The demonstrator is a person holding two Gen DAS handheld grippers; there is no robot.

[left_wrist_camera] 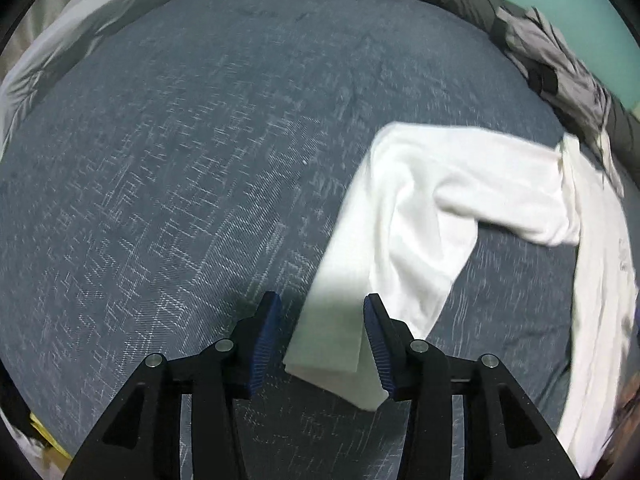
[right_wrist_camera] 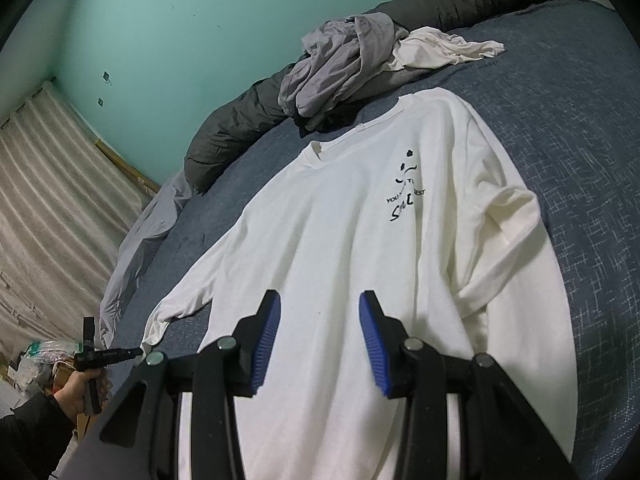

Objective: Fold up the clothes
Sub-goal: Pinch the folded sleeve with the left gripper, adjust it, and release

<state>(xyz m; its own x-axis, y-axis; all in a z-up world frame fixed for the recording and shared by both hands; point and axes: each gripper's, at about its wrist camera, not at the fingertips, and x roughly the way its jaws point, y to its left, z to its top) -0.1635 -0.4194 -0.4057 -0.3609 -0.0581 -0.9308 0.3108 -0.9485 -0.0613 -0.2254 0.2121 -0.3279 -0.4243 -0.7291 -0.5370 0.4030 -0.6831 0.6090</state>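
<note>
**White shirt spread on the bed, one sleeve end between open jaws**

We found no baskets, boxes or other containers in either view, so everything lay straight on the bed [left_wrist_camera: 180, 160], which was covered in a blue woven spread.

The white long-sleeved shirt [right_wrist_camera: 340, 240] lay face up across that spread, its collar toward the far edge and a small black print on the chest. One sleeve [left_wrist_camera: 400, 208] ran out from the body, bent at the elbow, and its cuff end reached the left hand-held gripper [left_wrist_camera: 322, 346]. We saw that gripper's jaws parted, with the folded cuff lying between the blue pads; it touched or nearly touched the right-hand pad and stood clear of the left-hand one, so we read it as released and not clamped. The picture there was slightly blurred.

The right hand-held gripper [right_wrist_camera: 320, 344] hung over the lower body of the shirt with its jaws apart and nothing between them; only the flat white cloth showed below.

Along the far edge of the bed lay a dark rolled quilt [right_wrist_camera: 248, 120]. On it sat a heap of grey garments [right_wrist_camera: 332, 68], with a crumpled white garment [right_wrist_camera: 440, 50] just beside the heap. At the lower left of the right wrist view we saw a hand [right_wrist_camera: 82, 390] in a dark sleeve holding the other gripper's handle, with pale curtains [right_wrist_camera: 48, 220] and a green wall [right_wrist_camera: 180, 40] behind.
</note>
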